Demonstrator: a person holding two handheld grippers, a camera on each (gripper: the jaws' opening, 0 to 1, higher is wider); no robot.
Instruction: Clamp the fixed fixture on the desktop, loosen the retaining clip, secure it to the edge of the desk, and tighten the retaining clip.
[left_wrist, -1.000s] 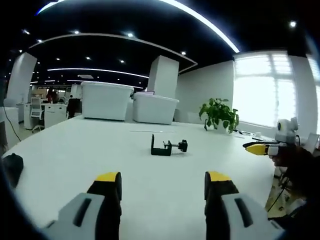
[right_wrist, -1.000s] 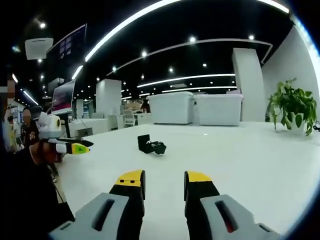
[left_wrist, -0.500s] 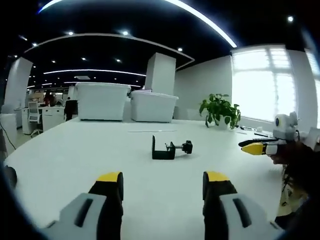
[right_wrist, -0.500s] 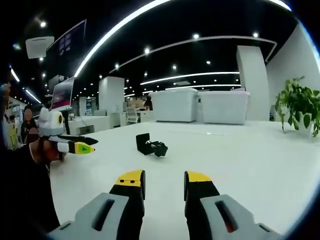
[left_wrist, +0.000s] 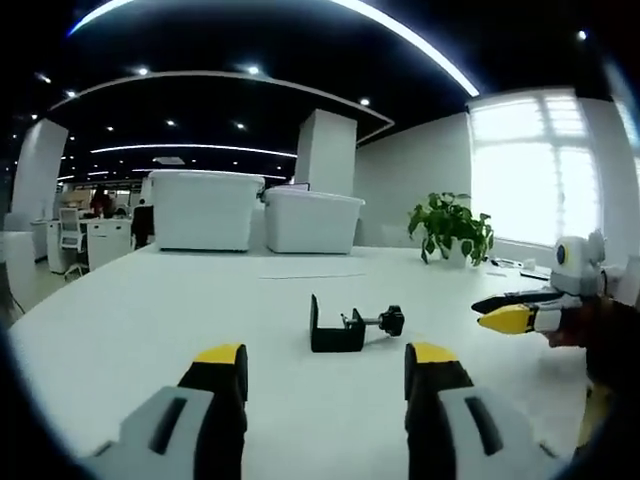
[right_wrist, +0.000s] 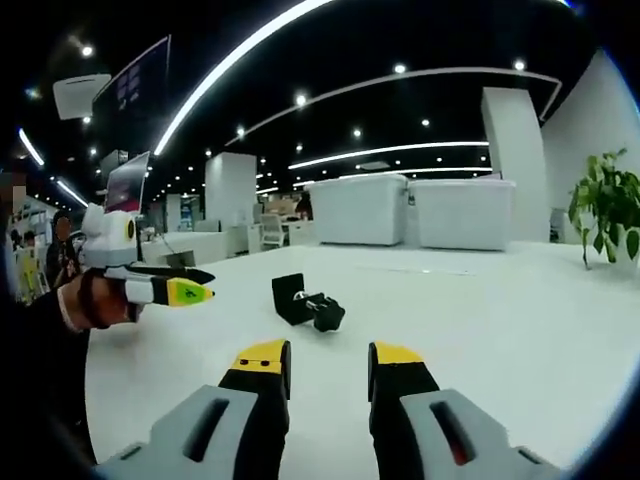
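Both my left gripper (left_wrist: 325, 362) and right gripper (right_wrist: 327, 358) have closed in on the black fixture (left_wrist: 350, 327) lying free mid-desk (left_wrist: 150, 310), its screw knob sideways, jaws spread and empty, so clamping has not begun.
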